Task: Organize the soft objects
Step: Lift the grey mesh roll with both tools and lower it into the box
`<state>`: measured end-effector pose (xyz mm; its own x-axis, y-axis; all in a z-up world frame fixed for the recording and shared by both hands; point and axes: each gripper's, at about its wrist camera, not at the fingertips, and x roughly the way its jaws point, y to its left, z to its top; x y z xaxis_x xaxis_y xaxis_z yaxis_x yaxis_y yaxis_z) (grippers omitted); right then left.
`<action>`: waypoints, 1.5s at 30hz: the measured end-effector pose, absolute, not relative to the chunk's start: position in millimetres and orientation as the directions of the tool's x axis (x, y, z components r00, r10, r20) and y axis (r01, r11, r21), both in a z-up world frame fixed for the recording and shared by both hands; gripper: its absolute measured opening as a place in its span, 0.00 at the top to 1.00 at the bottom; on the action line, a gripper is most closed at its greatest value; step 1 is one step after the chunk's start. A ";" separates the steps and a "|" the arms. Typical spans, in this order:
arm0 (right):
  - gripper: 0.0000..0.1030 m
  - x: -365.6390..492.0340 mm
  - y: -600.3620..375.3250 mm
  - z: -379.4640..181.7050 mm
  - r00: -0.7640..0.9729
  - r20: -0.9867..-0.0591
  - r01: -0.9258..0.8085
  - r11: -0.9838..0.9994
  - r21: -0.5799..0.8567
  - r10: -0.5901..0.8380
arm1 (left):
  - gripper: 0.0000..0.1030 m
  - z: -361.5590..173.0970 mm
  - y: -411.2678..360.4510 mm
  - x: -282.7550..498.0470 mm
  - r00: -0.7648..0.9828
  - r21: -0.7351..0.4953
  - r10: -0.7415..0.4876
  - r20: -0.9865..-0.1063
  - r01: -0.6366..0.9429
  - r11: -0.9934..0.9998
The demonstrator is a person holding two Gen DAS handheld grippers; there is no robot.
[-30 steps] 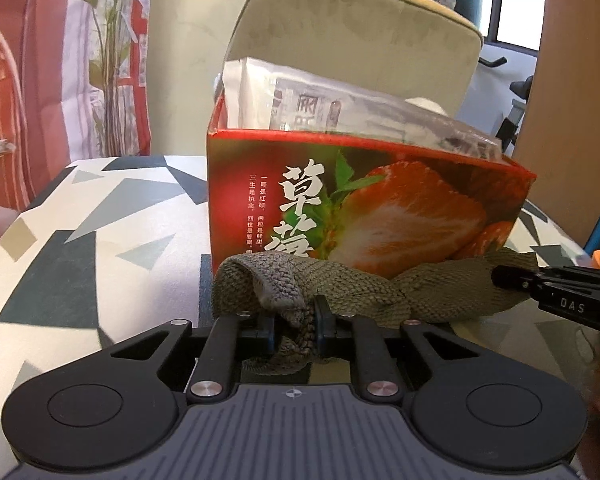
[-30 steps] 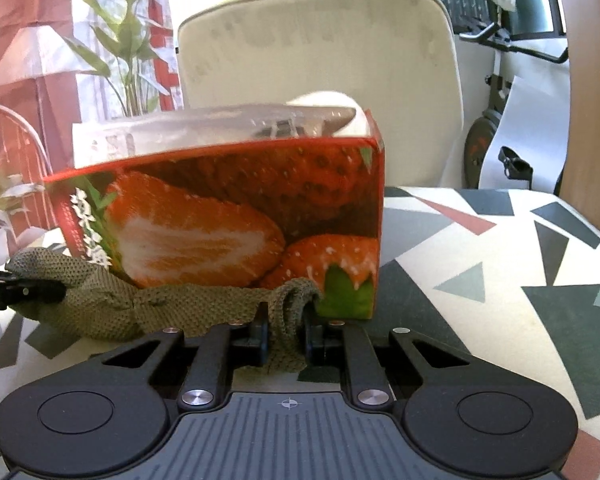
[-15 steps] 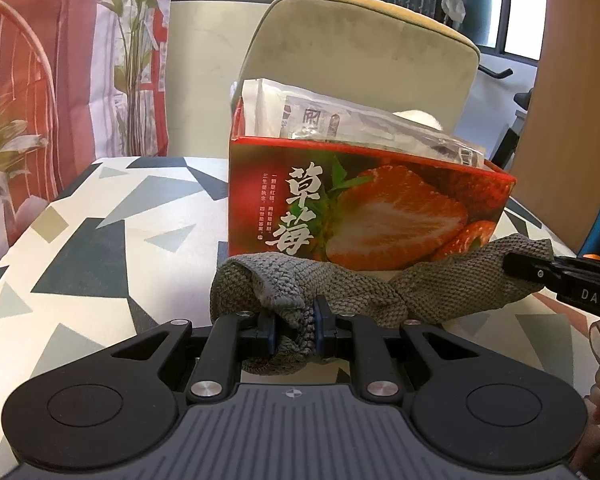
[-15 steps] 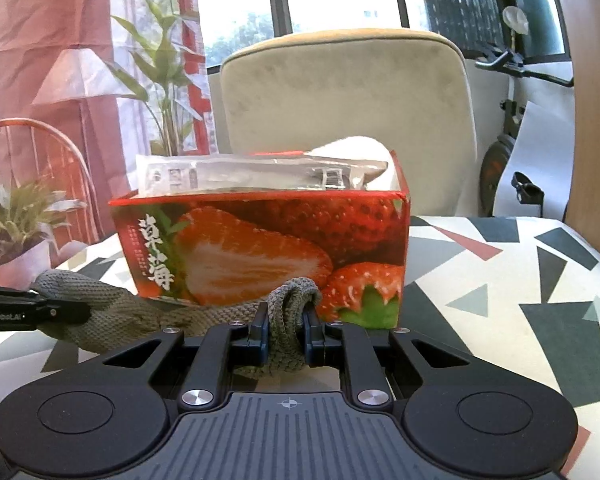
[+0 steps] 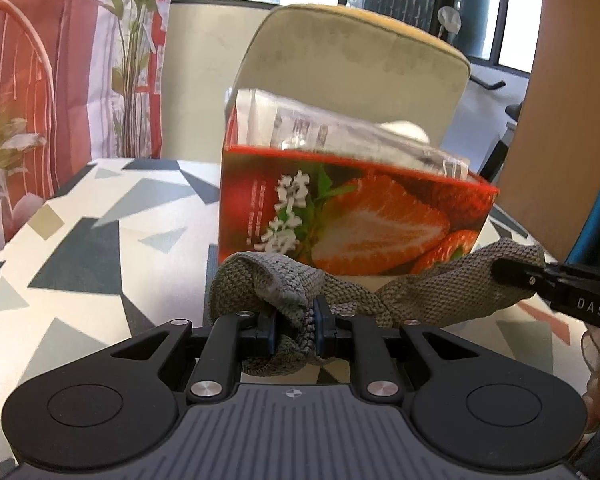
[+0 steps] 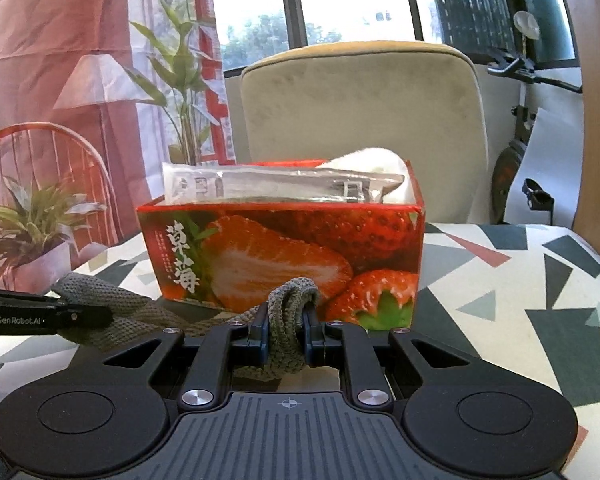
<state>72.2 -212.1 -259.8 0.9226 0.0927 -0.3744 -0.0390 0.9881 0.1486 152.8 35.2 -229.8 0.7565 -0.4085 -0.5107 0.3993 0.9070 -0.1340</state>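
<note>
An olive knitted cloth (image 5: 420, 292) hangs stretched between my two grippers, just in front of a red strawberry-print box (image 5: 352, 216). My left gripper (image 5: 296, 320) is shut on the cloth's left end, which bunches between its pads. My right gripper (image 6: 286, 322) is shut on the other end of the knitted cloth (image 6: 288, 312). In the left wrist view the right gripper's fingers (image 5: 540, 280) enter from the right edge. In the right wrist view the left gripper's fingers (image 6: 60, 314) come in from the left. The box (image 6: 284, 256) holds a clear plastic packet (image 6: 276, 186) and something white (image 6: 372, 168).
The box stands on a table with a triangle-patterned cover (image 6: 520, 280). A beige chair back (image 6: 360, 96) rises behind the table. A potted plant (image 6: 32, 232) and a red wire chair (image 6: 52, 152) stand off the table's left side. A wooden panel (image 5: 560, 120) is at right.
Both grippers rose and drew back from the box with the cloth still stretched between them. The box now looks smaller and lower in both views.
</note>
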 end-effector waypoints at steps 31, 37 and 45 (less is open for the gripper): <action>0.86 248.5 -280.0 -137.8 0.947 -0.308 -0.038 0.985 0.171 0.090 | 0.83 -112.3 -51.5 333.8 0.724 -0.038 -0.445 -0.527 0.502 0.864; 0.86 281.3 -279.0 -178.6 0.899 -0.430 -0.002 0.980 0.201 0.090 | 0.83 -145.4 -68.3 368.6 0.629 -0.108 -0.437 -0.643 0.490 0.865; 0.86 307.1 -272.6 -206.1 0.856 -0.511 0.033 0.979 0.202 0.076 | 0.83 -161.6 -72.7 385.3 0.591 -0.115 -0.429 -0.683 0.493 0.863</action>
<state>307.1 -272.6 -206.1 0.8559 0.0764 -0.5114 0.0331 0.9789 0.2016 385.3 -72.7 -161.6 0.5908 -0.4287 -0.6835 0.4928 0.8625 -0.1151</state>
